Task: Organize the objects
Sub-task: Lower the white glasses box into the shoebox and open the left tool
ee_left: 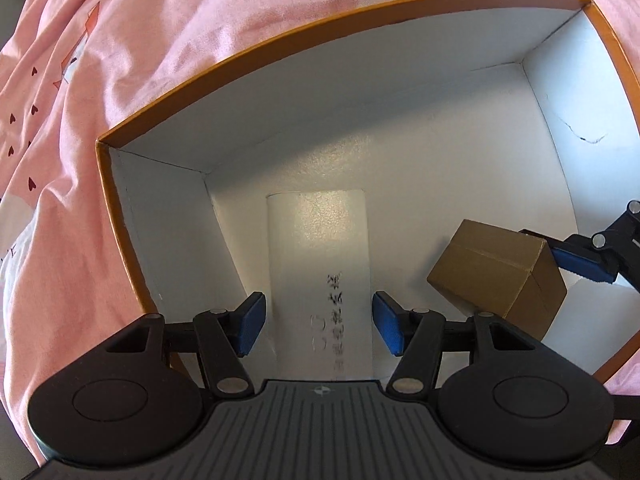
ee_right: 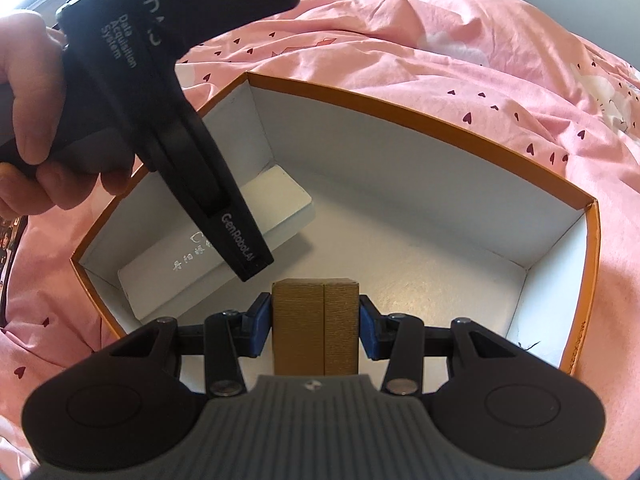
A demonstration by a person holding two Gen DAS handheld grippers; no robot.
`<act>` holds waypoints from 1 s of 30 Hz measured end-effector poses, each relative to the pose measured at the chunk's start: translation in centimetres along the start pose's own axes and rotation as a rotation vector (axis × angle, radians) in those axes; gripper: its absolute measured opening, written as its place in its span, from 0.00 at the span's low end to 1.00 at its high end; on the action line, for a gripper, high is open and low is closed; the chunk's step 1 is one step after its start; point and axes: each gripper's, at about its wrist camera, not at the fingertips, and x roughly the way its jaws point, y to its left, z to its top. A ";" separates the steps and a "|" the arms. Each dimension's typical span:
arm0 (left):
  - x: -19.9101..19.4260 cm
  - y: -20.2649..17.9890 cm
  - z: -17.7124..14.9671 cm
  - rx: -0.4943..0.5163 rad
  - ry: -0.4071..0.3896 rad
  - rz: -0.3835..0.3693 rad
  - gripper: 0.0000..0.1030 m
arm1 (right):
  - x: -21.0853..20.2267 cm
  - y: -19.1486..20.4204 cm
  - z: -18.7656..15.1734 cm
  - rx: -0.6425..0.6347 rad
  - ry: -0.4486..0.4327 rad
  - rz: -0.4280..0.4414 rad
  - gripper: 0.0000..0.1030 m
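A home bedroom: a rumpled pink heart-print duvet (ee_right: 460, 64) spreads across a bed.

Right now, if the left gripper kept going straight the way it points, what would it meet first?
The white box lying on the orange box's floor. The left gripper straddles it with open pads clear of its sides, so probably its top face first; depth is hard to judge.

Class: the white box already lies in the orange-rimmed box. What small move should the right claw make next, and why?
Probably lower the brown box to the bare floor of the orange-rimmed box, then open the right claw: its pads grip it, tilted, above the floor beside the white box.
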 end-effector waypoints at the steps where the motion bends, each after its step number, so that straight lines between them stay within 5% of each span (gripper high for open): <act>1: 0.0 0.0 0.0 0.002 0.004 -0.003 0.71 | 0.0 -0.1 0.0 0.002 0.001 0.000 0.45; 9: -1.3 1.0 -0.1 0.050 -0.013 -0.118 0.73 | 0.2 -1.3 0.2 0.031 0.003 -0.007 0.45; 15: -2.3 0.3 -0.4 0.192 -0.093 -0.089 0.75 | 1.1 -2.8 0.3 0.094 0.019 -0.026 0.45; 25: -2.1 -2.5 -0.6 0.487 -0.181 -0.014 0.75 | 2.0 -4.5 -1.5 0.135 0.218 -0.042 0.46; 30: -1.3 -3.2 -0.1 0.537 -0.238 0.011 0.75 | 1.5 -4.5 -0.7 0.128 0.178 -0.022 0.45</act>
